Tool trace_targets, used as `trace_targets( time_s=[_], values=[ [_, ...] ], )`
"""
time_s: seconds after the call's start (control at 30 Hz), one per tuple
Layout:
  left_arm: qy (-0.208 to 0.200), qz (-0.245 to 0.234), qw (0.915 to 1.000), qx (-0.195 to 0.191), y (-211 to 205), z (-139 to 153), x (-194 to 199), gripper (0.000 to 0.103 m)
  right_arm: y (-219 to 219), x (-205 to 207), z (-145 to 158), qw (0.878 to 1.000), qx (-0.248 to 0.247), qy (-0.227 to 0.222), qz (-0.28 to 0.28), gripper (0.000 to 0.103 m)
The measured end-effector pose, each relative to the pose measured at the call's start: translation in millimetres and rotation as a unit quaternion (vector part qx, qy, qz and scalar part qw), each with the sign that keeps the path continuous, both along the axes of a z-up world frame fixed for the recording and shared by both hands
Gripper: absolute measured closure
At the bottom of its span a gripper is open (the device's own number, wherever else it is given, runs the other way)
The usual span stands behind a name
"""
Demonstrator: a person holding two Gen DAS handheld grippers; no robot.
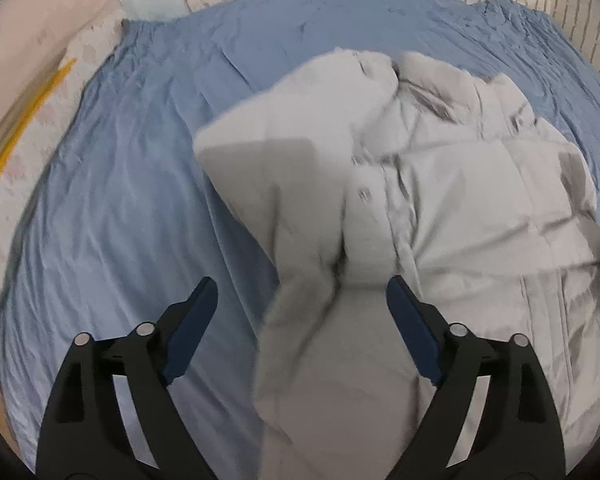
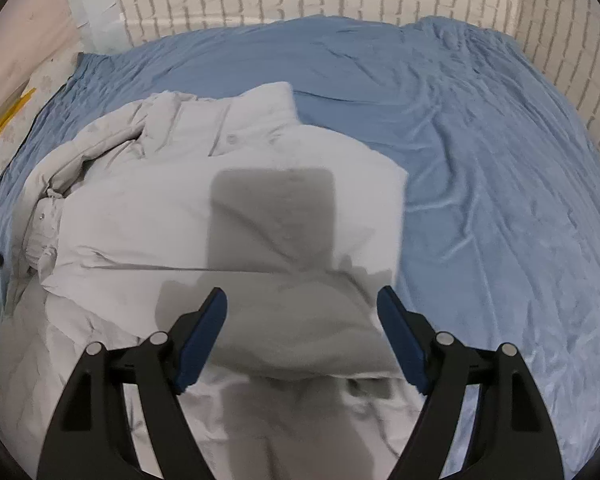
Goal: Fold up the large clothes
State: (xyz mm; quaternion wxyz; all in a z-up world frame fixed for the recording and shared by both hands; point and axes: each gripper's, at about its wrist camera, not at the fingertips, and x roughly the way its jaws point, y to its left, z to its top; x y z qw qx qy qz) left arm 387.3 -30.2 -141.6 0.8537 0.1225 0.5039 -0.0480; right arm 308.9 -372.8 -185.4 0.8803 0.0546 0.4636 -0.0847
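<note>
The left tool [image 1: 302,306] hangs with jaws spread wide, gripping nothing; a fold of the pale grey coat [image 1: 440,184] lies below and between them on the blue bed sheet [image 1: 120,184]. The right tool [image 2: 302,314] is likewise spread wide and empty above the coat's folded part.
</note>
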Motion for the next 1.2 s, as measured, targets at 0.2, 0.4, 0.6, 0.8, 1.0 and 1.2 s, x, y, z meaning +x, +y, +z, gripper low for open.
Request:
trace_targets(
  time_s=[0.2, 0.4, 0.6, 0.8, 1.0, 1.2],
  values=[
    [0.003, -0.004, 0.9996, 0.027, -15.9, -2.7, 46.4, 0.014, 33.0, 19.6, -2.8, 0.999, 0.028, 0.003, 0.029, 0.025],
    [0.014, 0.004, 0.9982, 0.058, -36.4, -29.3, 89.7, 0.026, 82.0, 47.1, -16.3, 0.996, -0.05, 0.028, 0.068, 0.047],
    [0.029, 0.016, 0.9982, 0.05, -12.6, -42.3, 99.5, 0.074, 88.4, 58.3, -37.2, 0.994, -0.068, 0.049, 0.071, 0.049],
    [0.048, 0.03, 0.993, 0.104, 61.6, -56.9, 78.0, 0.088, 73.5, 67.1, -35.9, 0.994, -0.095, 0.048, 0.037, 0.049],
    [0.055, 0.022, 0.9957, 0.071, 91.9, -66.9, 52.5, 0.083, 69.0, 75.9, -35.9, 0.993, -0.1, 0.052, 0.048, 0.045],
    [0.006, 0.023, 0.9967, 0.077, 91.0, -33.3, 37.5, 0.032, 36.8, 52.3, -14.9, 0.994, -0.08, 0.042, 0.055, 0.027]
  ],
)
